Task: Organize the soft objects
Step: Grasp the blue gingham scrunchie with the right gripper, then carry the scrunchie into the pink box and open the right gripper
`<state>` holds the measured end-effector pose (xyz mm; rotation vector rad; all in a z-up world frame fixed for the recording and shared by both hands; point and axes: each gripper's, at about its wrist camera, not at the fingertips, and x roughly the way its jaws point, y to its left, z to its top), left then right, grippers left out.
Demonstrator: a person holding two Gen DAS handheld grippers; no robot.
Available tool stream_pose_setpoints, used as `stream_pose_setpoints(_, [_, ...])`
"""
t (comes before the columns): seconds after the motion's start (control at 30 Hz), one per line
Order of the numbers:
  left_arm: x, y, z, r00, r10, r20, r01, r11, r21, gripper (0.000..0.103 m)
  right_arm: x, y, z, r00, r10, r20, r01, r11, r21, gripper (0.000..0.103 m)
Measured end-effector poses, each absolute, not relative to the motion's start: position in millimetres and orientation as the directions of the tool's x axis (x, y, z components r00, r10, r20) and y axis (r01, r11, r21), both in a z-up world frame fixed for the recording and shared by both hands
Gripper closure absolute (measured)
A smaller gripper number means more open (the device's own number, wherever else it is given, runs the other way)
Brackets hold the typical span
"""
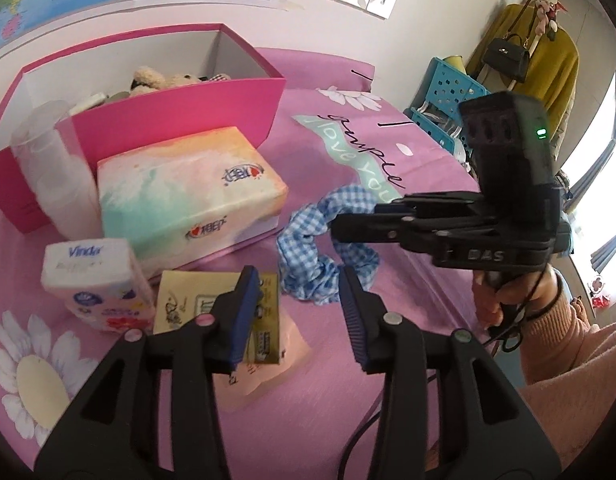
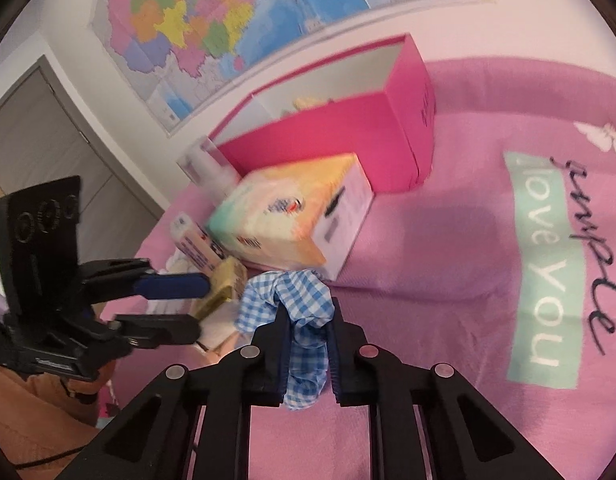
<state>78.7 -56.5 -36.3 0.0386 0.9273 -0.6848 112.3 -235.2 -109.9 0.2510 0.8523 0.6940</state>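
Right claw point(image 2: 308, 344) clamped on blue gingham scrunchie point(image 2: 300, 300), pink bedsheet point(image 2: 447, 240) beneath.

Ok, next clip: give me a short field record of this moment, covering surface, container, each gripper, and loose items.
surface: pink bedspread
container: open pink box, plush toys inside
right gripper: shut on blue gingham scrunchie
left gripper: open, nothing between the pads, above a yellow packet
loose items: pastel tissue box, Vinda tissue pack, clear bottle against the box
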Motion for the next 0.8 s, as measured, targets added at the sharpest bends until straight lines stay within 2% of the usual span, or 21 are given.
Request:
stream_pose_setpoints(0.33, [87,-67,-22,0.411,-0.58,-0.703,0.586,0.759,-0.284,0.06,102,-236,-67,0.493,0.683,-0.539,-0.533,0.727,0.433,0.088])
stream_pose_setpoints(0.57, [104,-68,3,0.449,-0.579,-0.68,0.578,0.769,-0.273,0.079,115,-227,-39,0.512,0.689,-0.514,-0.583,0.718,0.381,0.088])
stream_pose_setpoints(0.8, [133,-68,30,0.522,-0.525,-0.672,0.553,0.808,-0.201,0.084,143,-220,-13,0.529,0.697,-0.484,-0.61,0.709,0.353,0.088])
